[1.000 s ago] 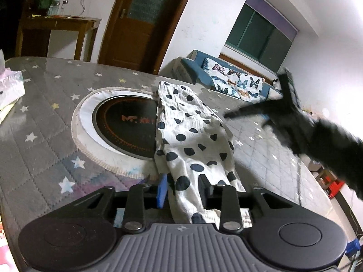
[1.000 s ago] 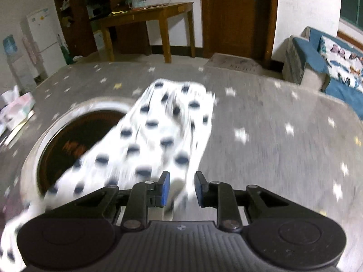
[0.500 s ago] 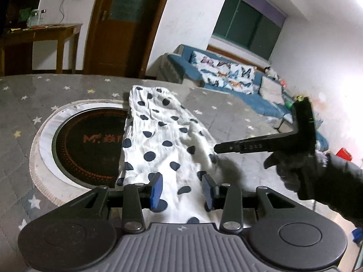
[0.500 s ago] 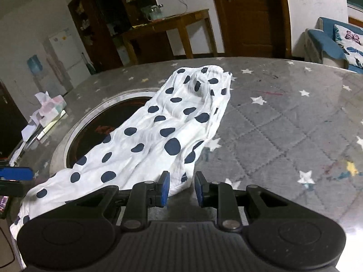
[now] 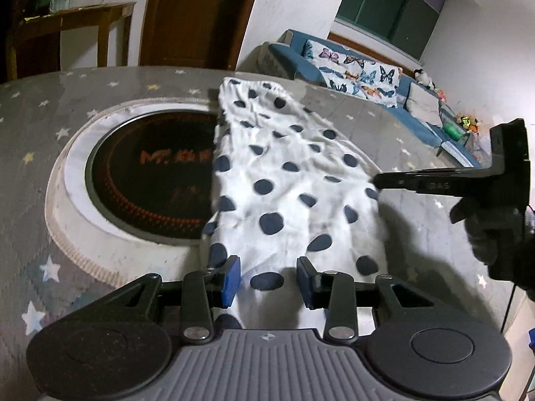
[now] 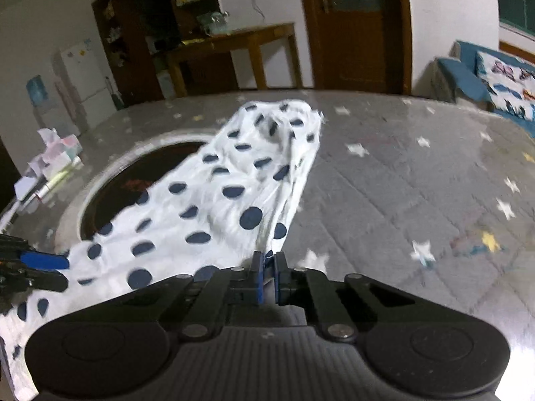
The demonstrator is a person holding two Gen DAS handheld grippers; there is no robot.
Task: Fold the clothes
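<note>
The counter (image 5: 100,100) wears a grey quilted cover scattered with small stars, and a round dark hob (image 5: 150,173) with a pale ring sits sunk in its middle. A white spotted cloth (image 5: 287,183) lies stretched along it, one edge overlapping the hob's rim. Some crumpled papers (image 6: 53,157) sit near the counter's far left edge.

My garment (image 5: 287,180) is white cloth with dark blue polka dots, spread long and rumpled on the grey star-patterned table (image 5: 50,107). Its gathered end lies at the far side; one long edge overlaps the round black hob (image 5: 150,180) set into the table.
</note>
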